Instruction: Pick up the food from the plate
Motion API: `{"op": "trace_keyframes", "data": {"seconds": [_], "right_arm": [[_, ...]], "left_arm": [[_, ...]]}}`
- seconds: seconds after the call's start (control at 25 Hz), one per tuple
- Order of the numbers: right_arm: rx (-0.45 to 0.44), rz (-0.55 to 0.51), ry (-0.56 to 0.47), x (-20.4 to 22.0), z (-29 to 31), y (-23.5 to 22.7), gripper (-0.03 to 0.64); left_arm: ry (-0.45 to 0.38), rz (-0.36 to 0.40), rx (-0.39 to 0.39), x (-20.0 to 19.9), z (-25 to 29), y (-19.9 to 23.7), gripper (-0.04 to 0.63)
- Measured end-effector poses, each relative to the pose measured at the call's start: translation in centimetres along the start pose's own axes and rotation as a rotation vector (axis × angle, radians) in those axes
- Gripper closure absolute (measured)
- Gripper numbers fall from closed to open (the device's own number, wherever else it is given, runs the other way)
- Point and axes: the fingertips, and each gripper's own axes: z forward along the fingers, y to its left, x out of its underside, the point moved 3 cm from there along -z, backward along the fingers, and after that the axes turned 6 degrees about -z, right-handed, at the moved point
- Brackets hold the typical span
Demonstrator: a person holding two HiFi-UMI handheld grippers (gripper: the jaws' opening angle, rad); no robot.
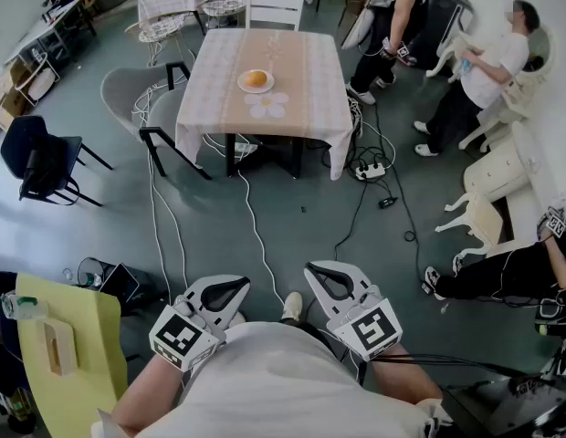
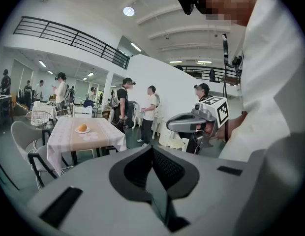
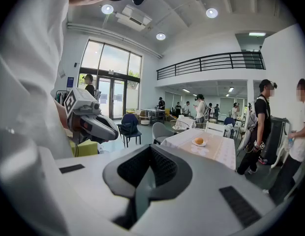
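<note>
An orange round bun (image 1: pixel 256 78) lies on a small white plate (image 1: pixel 243 86) on a table with a pale chequered cloth (image 1: pixel 306 99), far ahead across the floor. The bun also shows small in the left gripper view (image 2: pixel 82 127) and in the right gripper view (image 3: pixel 198 141). My left gripper (image 1: pixel 235 286) and right gripper (image 1: pixel 315 270) are held close to my body, side by side, well short of the table. Both have their jaws shut with nothing between them. In the left gripper view the right gripper (image 2: pixel 192 123) hangs in the air beside me.
Grey chairs (image 1: pixel 128 89) stand left of the table, a white chair (image 1: pixel 274 7) behind it. Cables (image 1: pixel 256 226) and a power strip (image 1: pixel 370 168) lie on the floor between me and the table. People (image 1: pixel 475 71) are at the right. A yellow table (image 1: pixel 68 354) is at my left.
</note>
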Motion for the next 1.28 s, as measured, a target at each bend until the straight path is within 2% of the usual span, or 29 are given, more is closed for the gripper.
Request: {"op": "trace_keyframes", "data": {"seconds": [0.4, 0.6, 0.64, 0.72, 0.76, 1.0, 1.28], "right_arm": [[0.002, -0.005, 0.017, -2.2, 4.8, 6.0, 0.606], [0.028, 0.053, 0.014, -2.4, 6.5, 7.6, 0.600], [0.032, 0.065, 0.019, -2.4, 6.9, 7.7, 0.577], [0.025, 0.079, 0.035, -2.4, 7.7, 7.8, 0.482], [0.020, 0.080, 0.041, -2.3, 8.2, 7.6, 0.473], [0.024, 0.085, 0.038, -1.9, 10.9, 1.9, 0.465], [0.025, 0.074, -0.017, -2.2, 14.7, -10.5, 0.465]], "left_arm": [[-0.020, -0.003, -0.006, 2.2, -7.5, 3.1, 0.588], [-0.031, -0.046, -0.008, 3.5, -9.7, 4.7, 0.588], [-0.029, -0.054, -0.006, 3.7, -9.9, 5.1, 0.586], [-0.020, -0.064, -0.004, 4.1, -10.0, 6.0, 0.583], [-0.014, -0.068, -0.005, 4.3, -9.9, 6.6, 0.571], [0.002, -0.062, -0.009, 2.3, -5.7, 11.0, 0.519], [-0.004, -0.037, -0.053, -4.6, 3.7, 17.0, 0.500]]}}
